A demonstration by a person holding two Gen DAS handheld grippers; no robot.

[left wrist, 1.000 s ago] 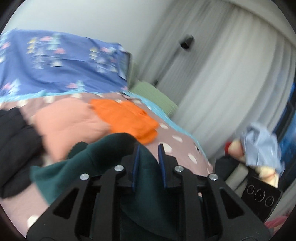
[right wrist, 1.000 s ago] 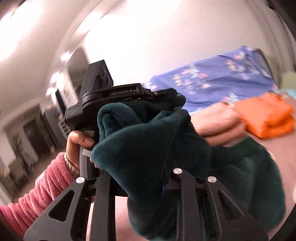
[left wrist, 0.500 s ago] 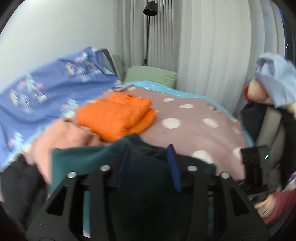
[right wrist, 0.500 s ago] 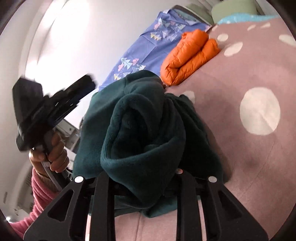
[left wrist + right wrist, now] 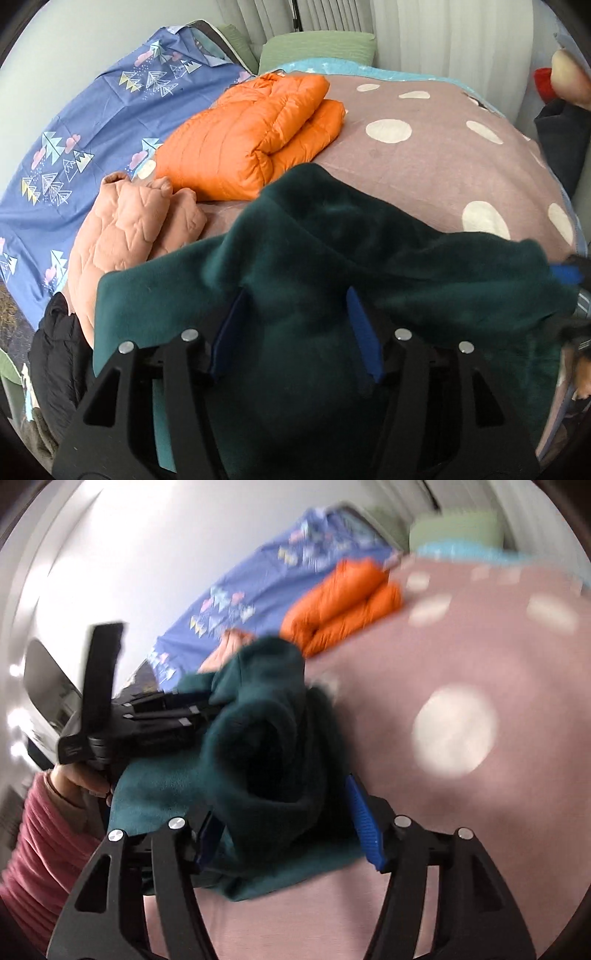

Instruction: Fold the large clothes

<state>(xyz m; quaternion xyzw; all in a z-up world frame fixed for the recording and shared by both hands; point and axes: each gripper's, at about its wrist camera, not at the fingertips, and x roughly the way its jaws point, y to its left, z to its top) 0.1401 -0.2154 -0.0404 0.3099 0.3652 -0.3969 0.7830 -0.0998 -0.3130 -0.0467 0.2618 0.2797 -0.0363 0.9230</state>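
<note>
A dark green fleece garment [image 5: 332,258] lies bunched on the pink dotted bedspread [image 5: 424,162]. My left gripper [image 5: 295,328] has its blue-padded jaws spread wide, with fleece lying between them. In the right wrist view the same fleece [image 5: 266,731] is rolled up between the wide-open jaws of my right gripper [image 5: 284,830]. The left gripper's black body [image 5: 122,723], held by a hand in a pink sleeve, sits on the fleece at the left. The right gripper's blue pad [image 5: 565,275] shows at the right edge of the left wrist view.
A folded orange puffer jacket [image 5: 255,129] and a peach quilted garment [image 5: 125,229] lie on the bed behind the fleece. A black garment [image 5: 55,362] lies at the left. A blue patterned sheet [image 5: 74,122] and green pillow [image 5: 317,48] lie beyond.
Both grippers have come down to the bed with the fleece. Both sets of jaws have opened wide; they were closed on the fleece a second ago.
</note>
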